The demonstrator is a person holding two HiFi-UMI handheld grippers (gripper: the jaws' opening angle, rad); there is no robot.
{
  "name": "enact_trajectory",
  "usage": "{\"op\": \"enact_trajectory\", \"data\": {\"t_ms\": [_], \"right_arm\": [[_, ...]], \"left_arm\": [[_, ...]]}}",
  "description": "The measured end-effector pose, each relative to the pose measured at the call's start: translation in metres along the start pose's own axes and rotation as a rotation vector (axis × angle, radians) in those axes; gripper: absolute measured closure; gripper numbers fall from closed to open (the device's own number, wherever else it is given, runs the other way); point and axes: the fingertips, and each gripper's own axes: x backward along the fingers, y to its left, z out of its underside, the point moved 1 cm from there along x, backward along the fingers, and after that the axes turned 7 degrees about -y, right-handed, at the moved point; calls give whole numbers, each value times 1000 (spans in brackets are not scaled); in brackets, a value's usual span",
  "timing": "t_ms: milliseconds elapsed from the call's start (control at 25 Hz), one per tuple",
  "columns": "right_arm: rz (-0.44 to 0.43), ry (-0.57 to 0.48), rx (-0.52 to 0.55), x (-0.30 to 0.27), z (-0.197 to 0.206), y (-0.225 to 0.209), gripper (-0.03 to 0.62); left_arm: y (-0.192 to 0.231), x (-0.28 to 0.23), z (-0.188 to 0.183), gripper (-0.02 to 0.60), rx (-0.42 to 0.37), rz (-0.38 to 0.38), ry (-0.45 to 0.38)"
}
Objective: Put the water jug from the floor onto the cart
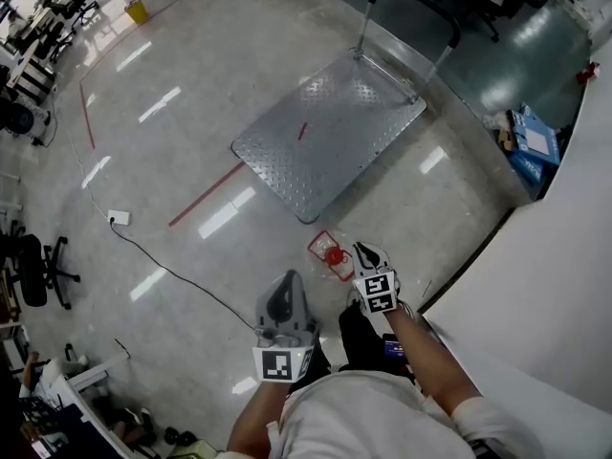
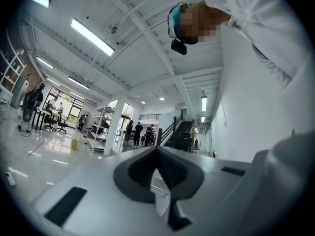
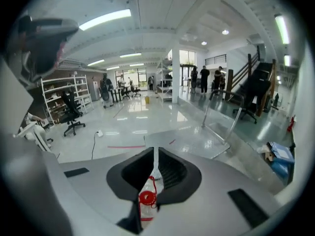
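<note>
Right gripper [image 1: 361,250] is shut tight and holds nothing; so is the left gripper [image 1: 287,277]. The water jug [image 1: 333,255] is on the floor [image 1: 191,113] near the cart [image 1: 325,132]. Open the 2 jaws wide before reaching for it.

Left tool [image 1: 287,280] level, jaws together; right tool [image 1: 363,250] tilted down, jaws together.

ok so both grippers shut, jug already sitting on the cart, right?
Not on the cart: the head view shows the water jug on the floor, short of the cart. The rest holds: left gripper and right gripper are both shut.
</note>
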Motion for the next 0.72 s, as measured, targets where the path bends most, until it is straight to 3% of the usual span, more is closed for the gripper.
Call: {"op": "enact_trajectory", "data": {"t_ms": [120,240,280,440,720], "right_arm": [[-19,182,14,-43,58,5,564],[-46,362,-28,-55,128,19,408],[-57,402,-37,-64,145,22,388],[-111,537,-25,-99,200,35,351],[-107,684,-30,-138,262,40,301]], "left_arm": [[10,-1,20,578,29,-10,11],[11,9,30,578,53,-19,33],[14,8,34,578,51,-14,31],[27,8,57,578,42,3,41],[40,23,102,578,111,-17,113]]}}
